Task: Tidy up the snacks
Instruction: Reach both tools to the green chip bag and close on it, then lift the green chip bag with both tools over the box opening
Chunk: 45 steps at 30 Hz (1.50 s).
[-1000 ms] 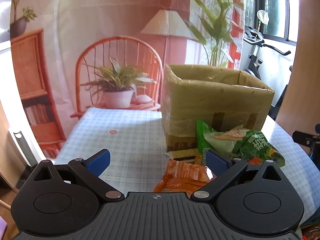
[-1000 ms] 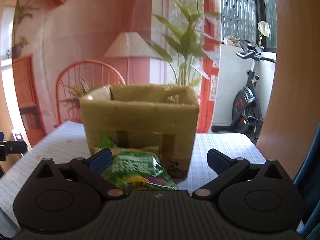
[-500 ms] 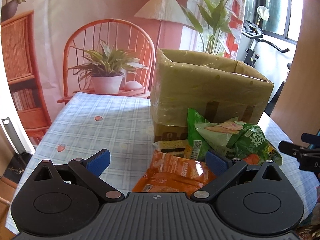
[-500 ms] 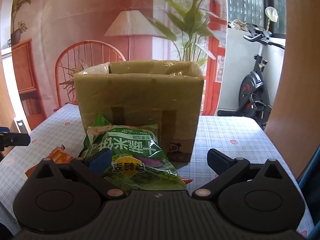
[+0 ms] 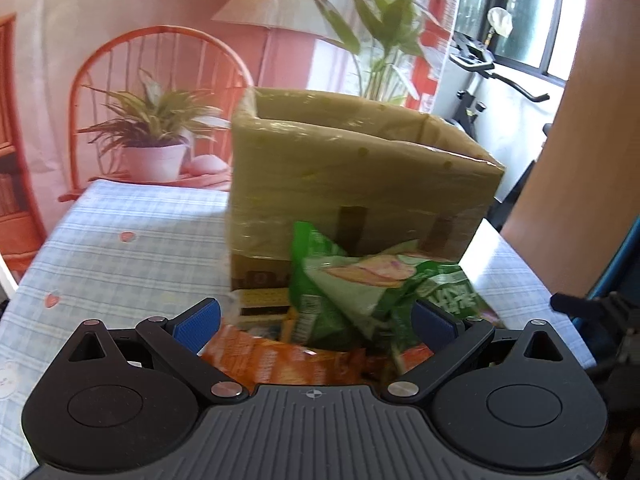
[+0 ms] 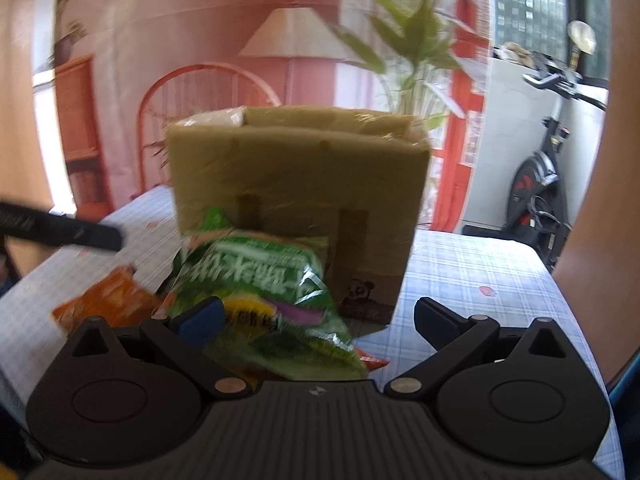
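Low on the left of the left wrist view, the orange packet (image 5: pixel 256 356) lies flat on the checked bench (image 5: pixel 120 248), between the wide-spread fingers of the left gripper (image 5: pixel 316 318), probably lined up for a grab. Centre frame, the green snack bag (image 5: pixel 360 292) leans against the cardboard box (image 5: pixel 360 184), presumably its destination. In the right wrist view the right gripper (image 6: pixel 318 316) also has fingers wide, empty, with the bag's lower edge at the left pad.

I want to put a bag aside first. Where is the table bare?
Bare tablecloth lies left of the box, and more right of it by the exercise bike. In front of the box, the green bag and orange bag crowd it.
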Motion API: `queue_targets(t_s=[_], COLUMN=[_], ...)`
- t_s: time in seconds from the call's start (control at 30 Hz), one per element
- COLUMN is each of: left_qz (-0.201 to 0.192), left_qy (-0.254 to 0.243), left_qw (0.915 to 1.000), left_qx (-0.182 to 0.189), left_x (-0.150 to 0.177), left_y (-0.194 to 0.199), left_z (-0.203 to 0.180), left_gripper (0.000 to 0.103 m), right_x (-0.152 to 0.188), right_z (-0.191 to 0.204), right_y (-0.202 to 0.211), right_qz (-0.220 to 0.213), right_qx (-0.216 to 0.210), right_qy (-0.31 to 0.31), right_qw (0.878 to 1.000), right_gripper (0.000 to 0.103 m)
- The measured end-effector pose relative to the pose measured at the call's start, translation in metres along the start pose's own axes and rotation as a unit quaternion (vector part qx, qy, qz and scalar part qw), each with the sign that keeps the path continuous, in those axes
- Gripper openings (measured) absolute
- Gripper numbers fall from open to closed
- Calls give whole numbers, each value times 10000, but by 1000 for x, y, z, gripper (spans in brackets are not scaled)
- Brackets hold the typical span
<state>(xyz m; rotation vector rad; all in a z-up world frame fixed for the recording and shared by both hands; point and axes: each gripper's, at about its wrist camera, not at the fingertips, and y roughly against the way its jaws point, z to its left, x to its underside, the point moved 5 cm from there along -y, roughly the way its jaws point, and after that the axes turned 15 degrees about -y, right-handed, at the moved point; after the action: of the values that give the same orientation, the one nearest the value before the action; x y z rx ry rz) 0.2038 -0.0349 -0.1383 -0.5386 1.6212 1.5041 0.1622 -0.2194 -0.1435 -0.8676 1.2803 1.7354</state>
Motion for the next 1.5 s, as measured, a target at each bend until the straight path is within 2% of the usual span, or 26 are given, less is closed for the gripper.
queue_targets(t_s=[0.13,0.2,0.57,0.7,0.77,0.9,1.03,1.17,1.2,1.33,1.5], left_qz=[-56,-117,-417,-271,-177,-47,90,71,63,43,-57], left_qy=[-82,-129,-384,-279,-176,134,558,718,698,611,526], left_qw=[9998,9998,9959,9949,9945,9923,9871,9826,9824,9830,9843], left_qx=[145,102,703,929,1014,1230,1500,1711,1732,1728,1681], left_x=[-5,-7,-14,-8,-3,3,8,10,11,9,4], left_y=[-8,-12,-29,-43,-49,-57,-62,-61,-61,-61,-52], left_z=[-12,-18,-53,-57,-55,-46,-36,-31,-31,-32,-30], left_gripper=[102,102,99,94,87,82,69,61,60,58,58], right_x=[17,22,25,24,25,29,28,24,23,25,25], right_z=[6,6,3,0,0,-1,-2,-8,-9,-7,-5], right_y=[-6,-11,-43,-52,-56,-56,-56,-52,-52,-53,-47], right_qz=[119,124,134,206,259,367,348,302,305,313,244], right_qx=[-104,-133,-885,-1104,-1180,-1400,-1557,-1712,-1731,-1697,-1788], right_qy=[561,759,1158,1028,980,827,605,339,285,197,5], right_qw=[9983,9970,9892,9883,9878,9860,9853,9842,9840,9848,9836], right_gripper=[103,103,103,103,103,103,103,94,90,89,80])
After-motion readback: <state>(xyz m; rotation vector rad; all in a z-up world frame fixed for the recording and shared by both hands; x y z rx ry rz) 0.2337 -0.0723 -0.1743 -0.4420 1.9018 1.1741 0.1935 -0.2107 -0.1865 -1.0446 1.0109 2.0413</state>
